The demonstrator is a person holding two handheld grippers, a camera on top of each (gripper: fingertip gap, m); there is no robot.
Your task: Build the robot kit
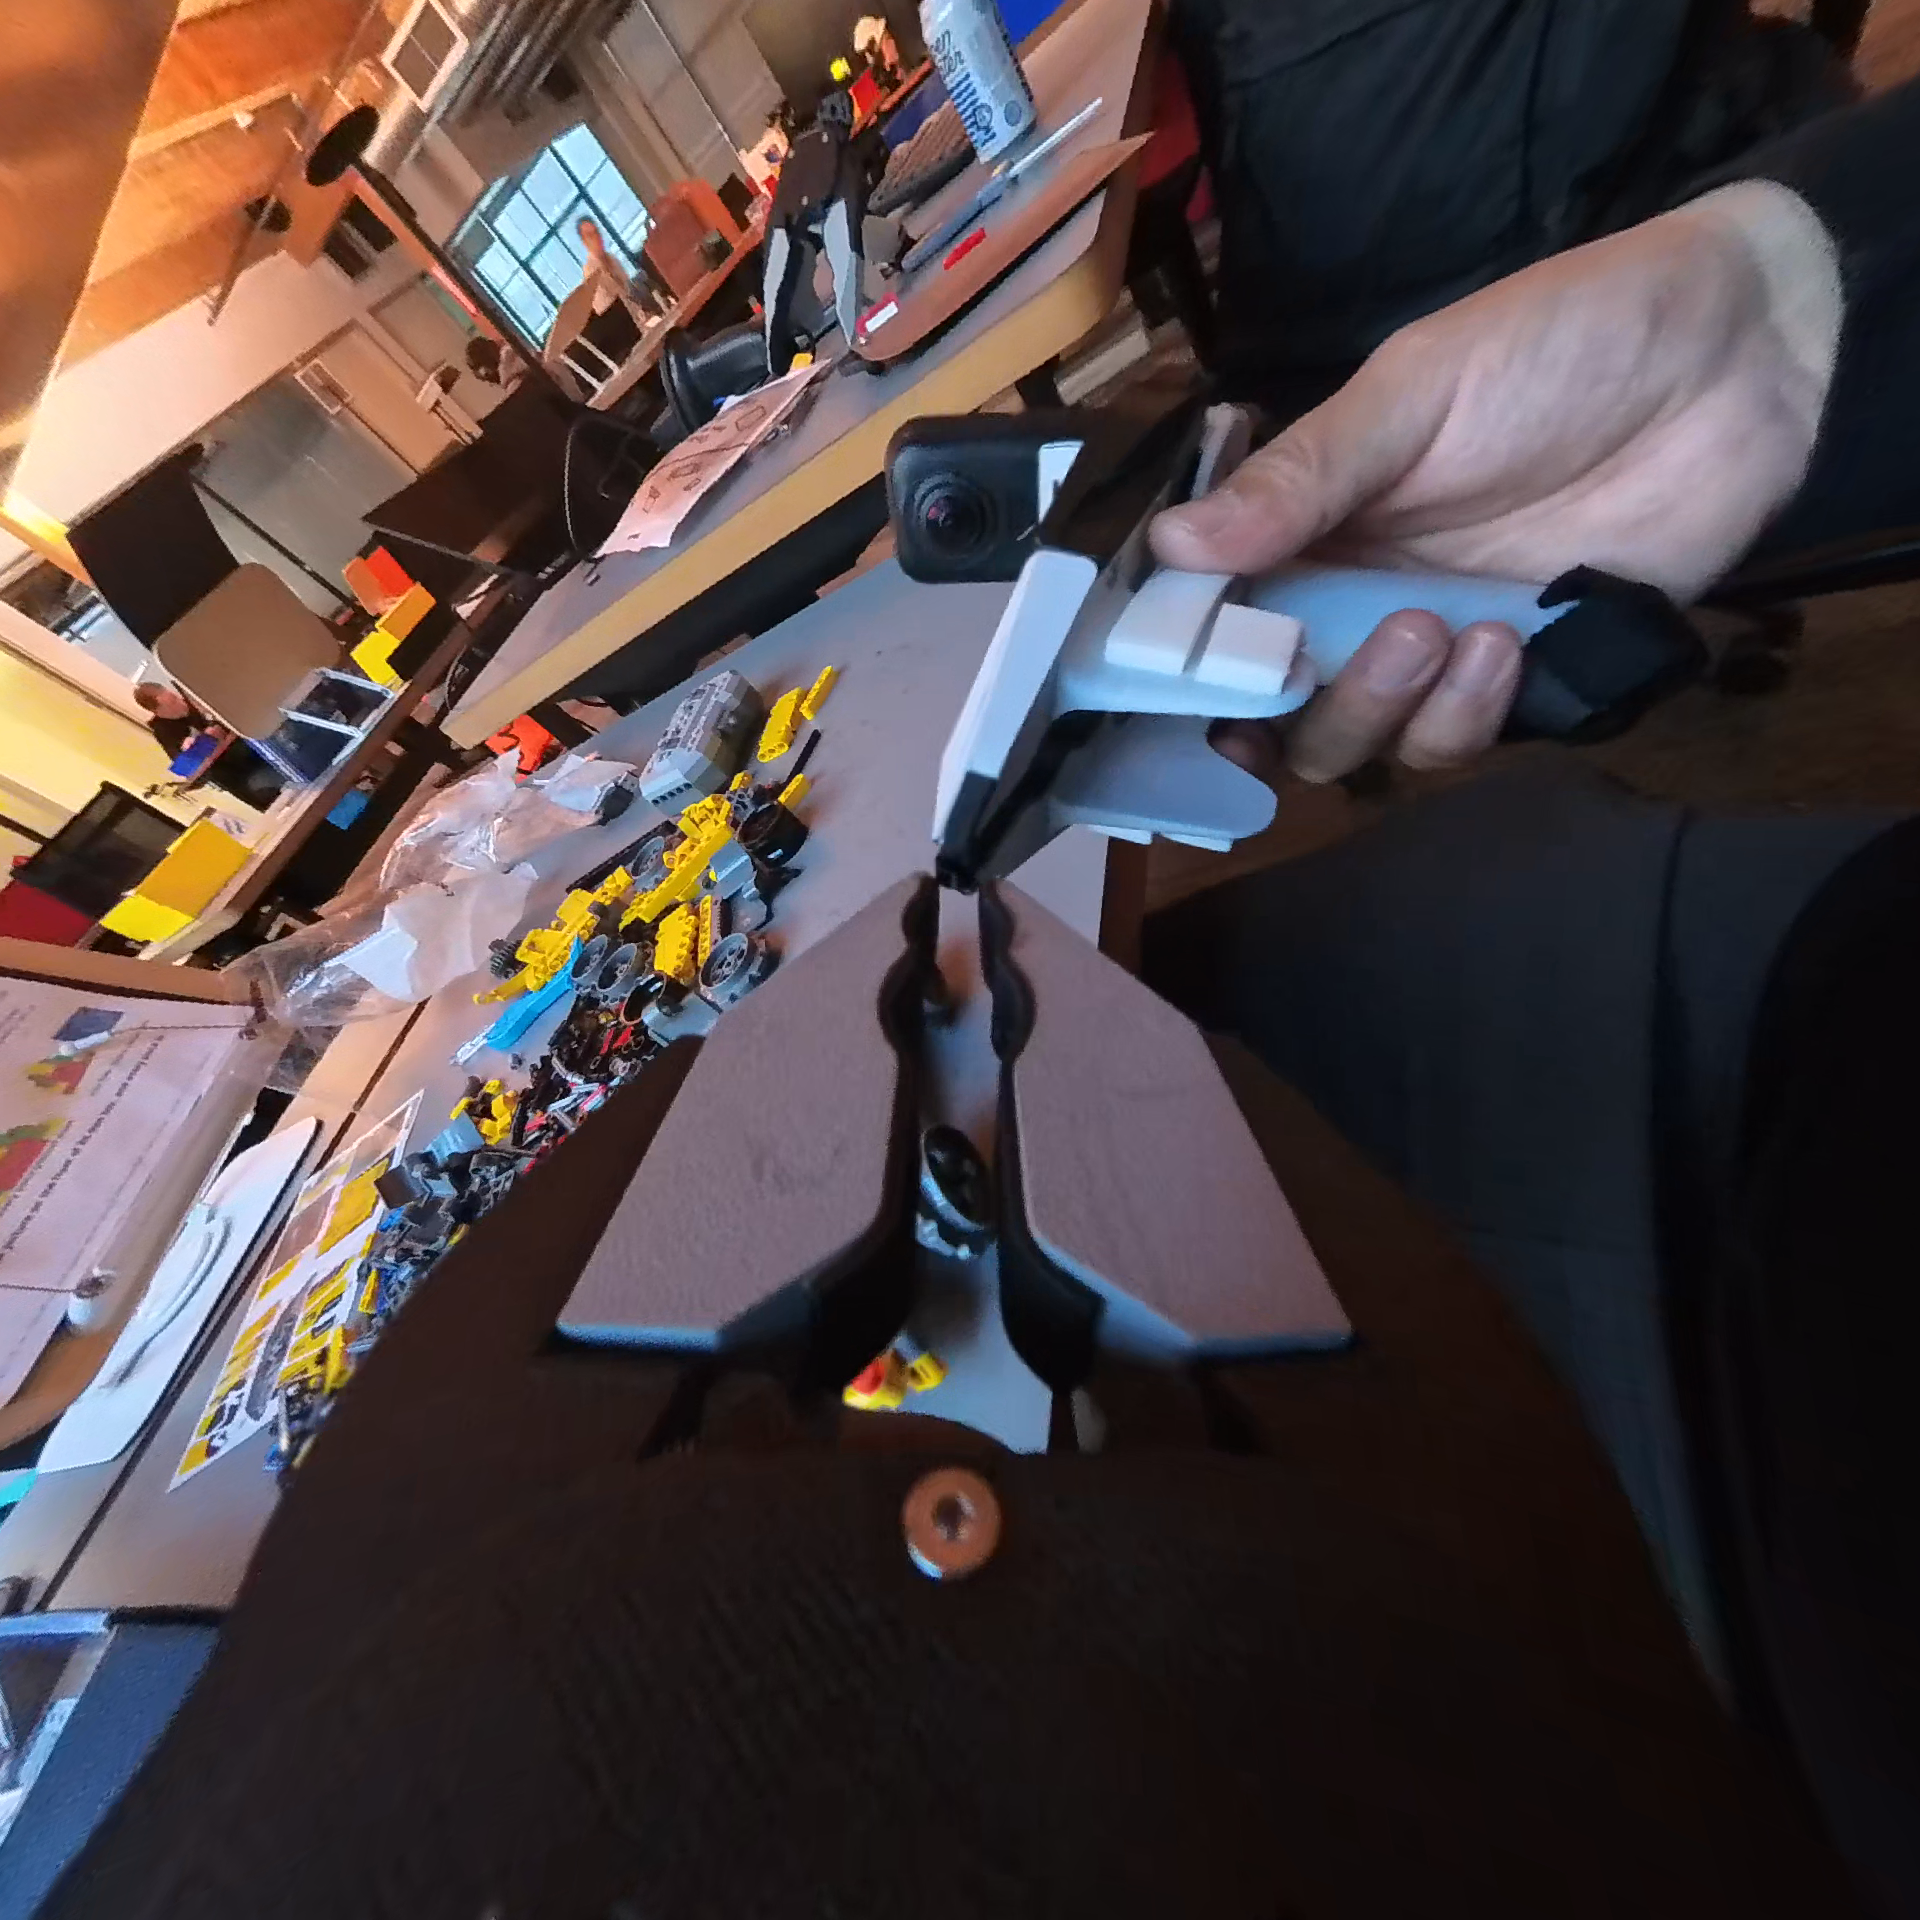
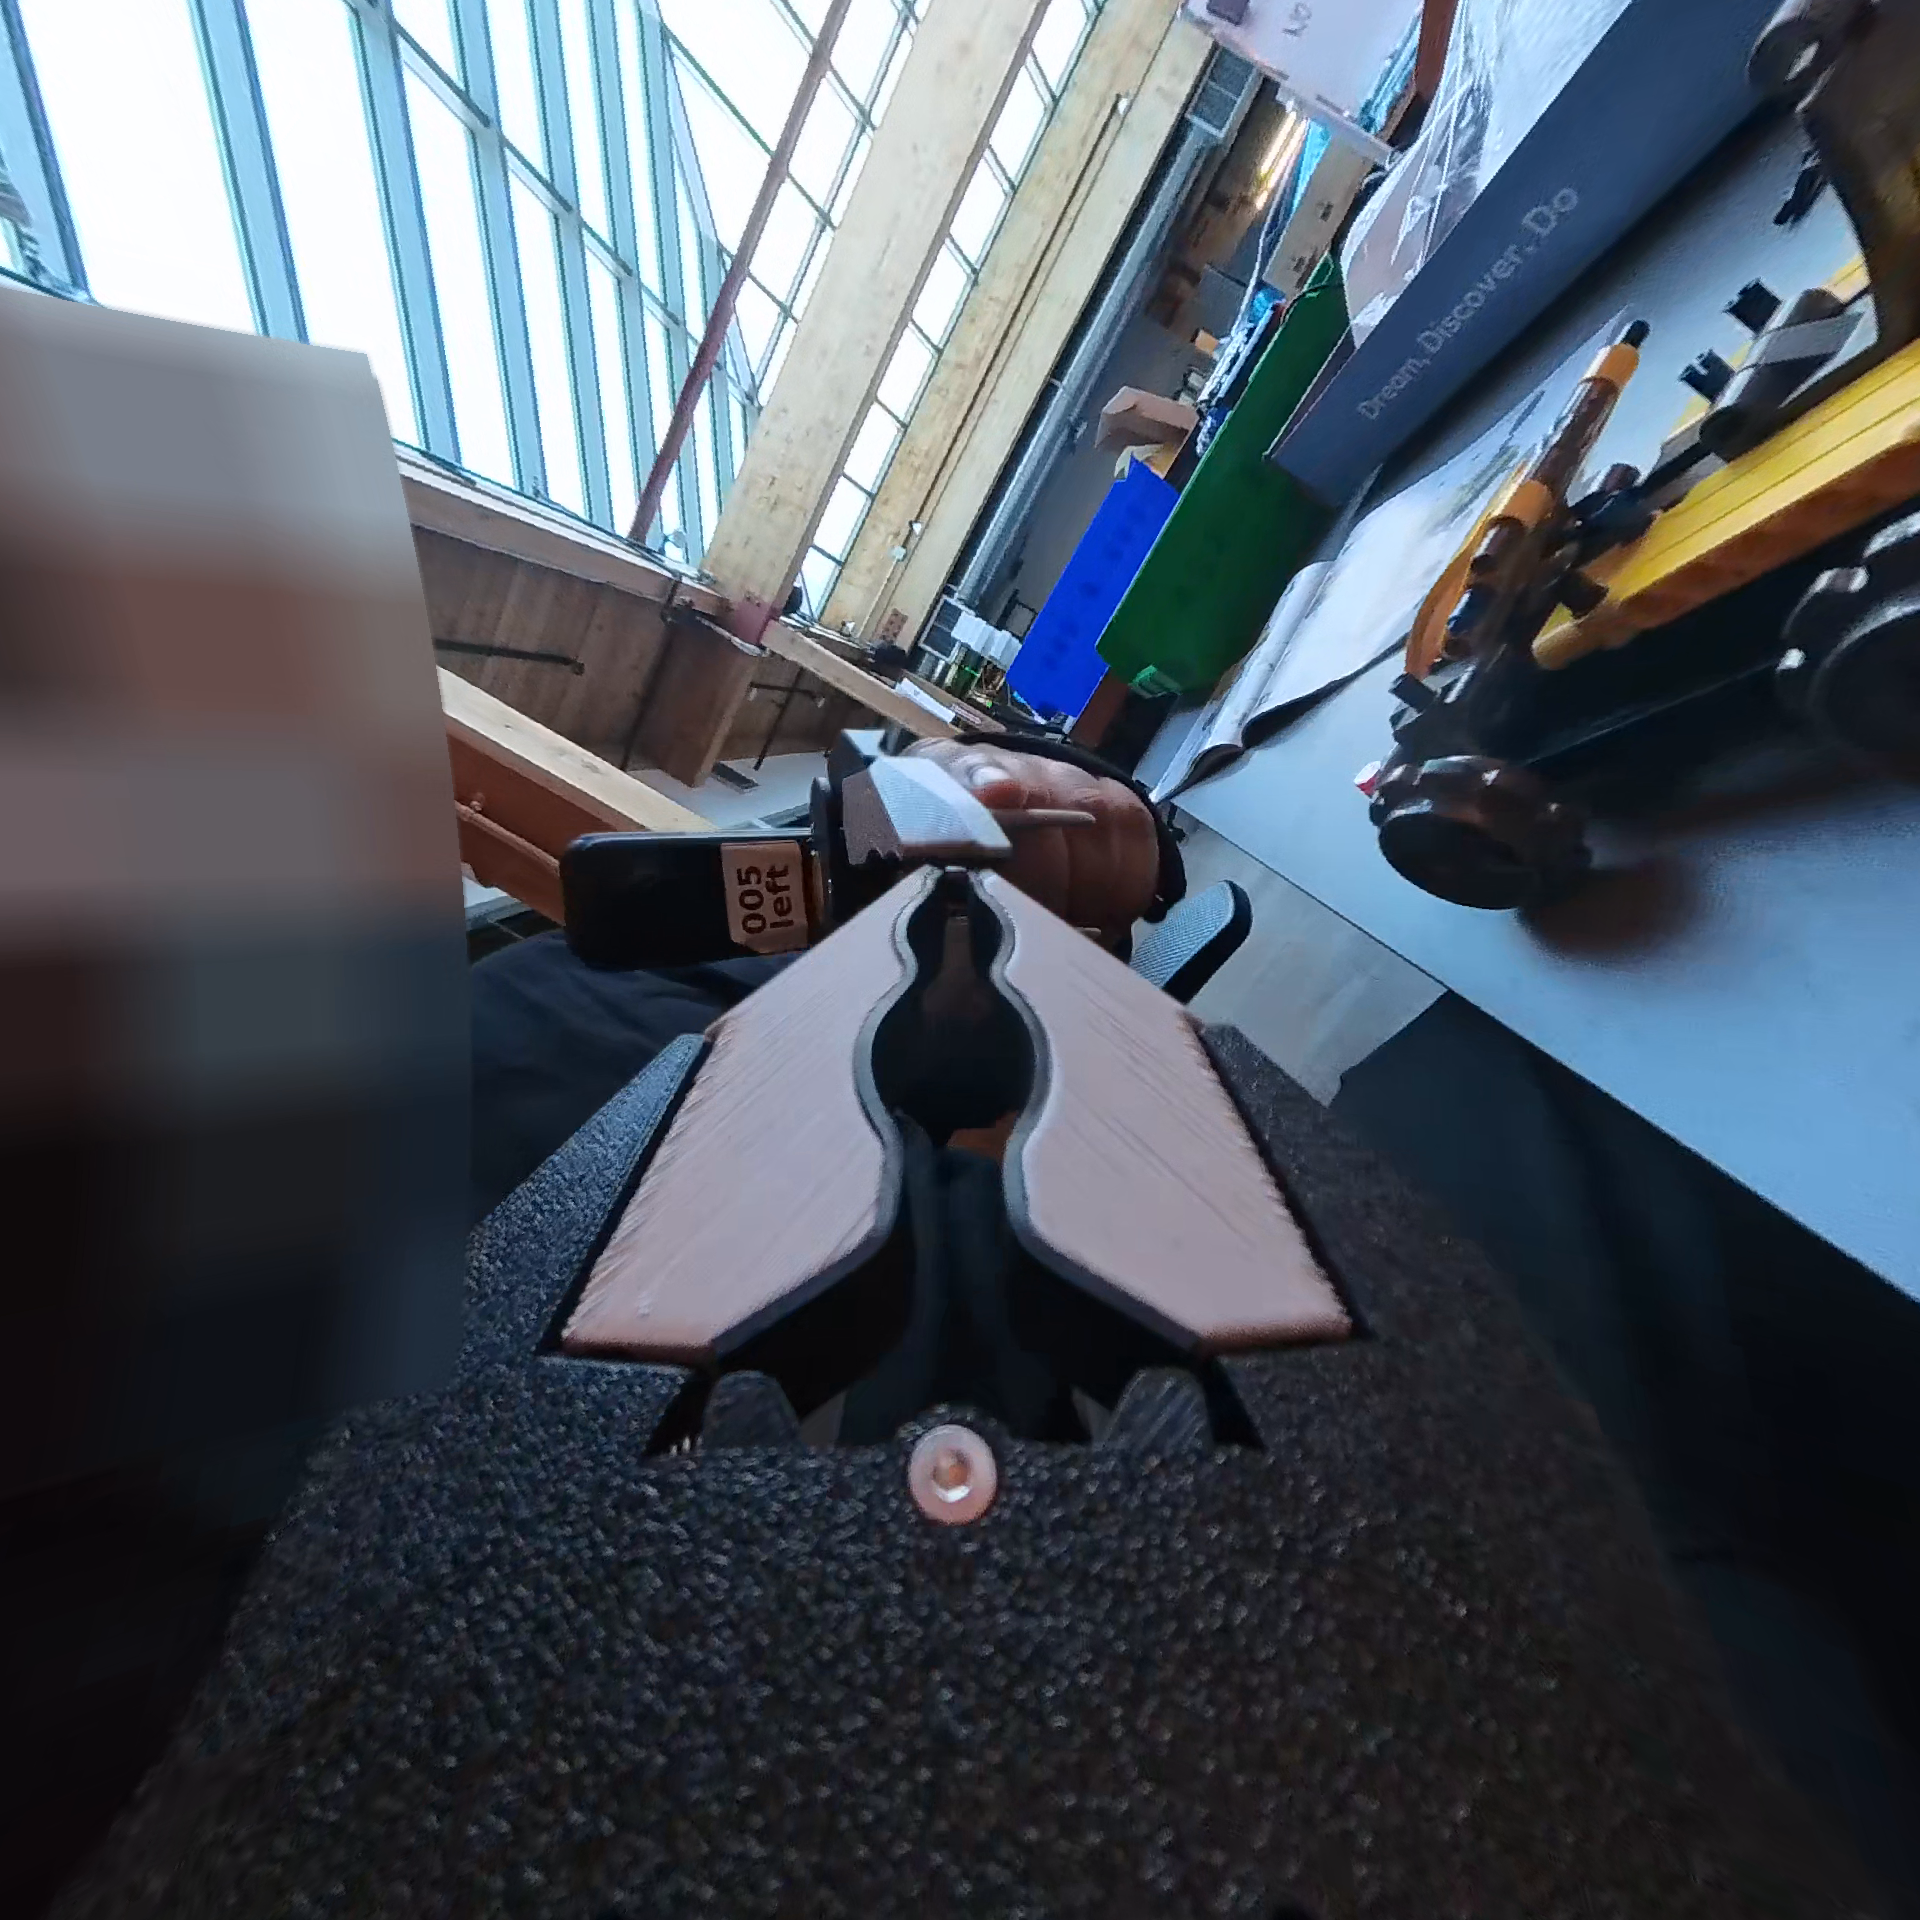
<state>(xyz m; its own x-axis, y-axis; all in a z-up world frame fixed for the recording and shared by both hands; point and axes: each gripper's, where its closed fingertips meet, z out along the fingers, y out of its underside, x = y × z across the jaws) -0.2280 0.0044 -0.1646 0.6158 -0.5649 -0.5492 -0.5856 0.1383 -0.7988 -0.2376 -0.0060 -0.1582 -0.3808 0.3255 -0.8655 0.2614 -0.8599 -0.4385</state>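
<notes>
My left gripper [image 1: 954,891] and right gripper [image 2: 951,878] meet tip to tip in the air off the front edge of the grey table [image 1: 914,665]. A small dark piece [image 1: 954,881] sits where the tips meet, and both pairs of fingers look closed on it. It is mostly hidden. In the left wrist view a hand [image 1: 1507,468] holds the right gripper [image 1: 960,869], which comes in from the upper right. In the right wrist view the left gripper [image 2: 948,860] shows edge-on, with a hand behind it.
A pile of yellow, grey and black building pieces [image 1: 665,914], plastic bags [image 1: 447,883] and a booklet [image 1: 301,1299] lie on the table. A yellow and black model vehicle [image 2: 1662,540] and a dark box [image 2: 1507,301] stand at right. An office chair [image 2: 1195,935] is behind. Left and right tips are no more than a few centimetres apart.
</notes>
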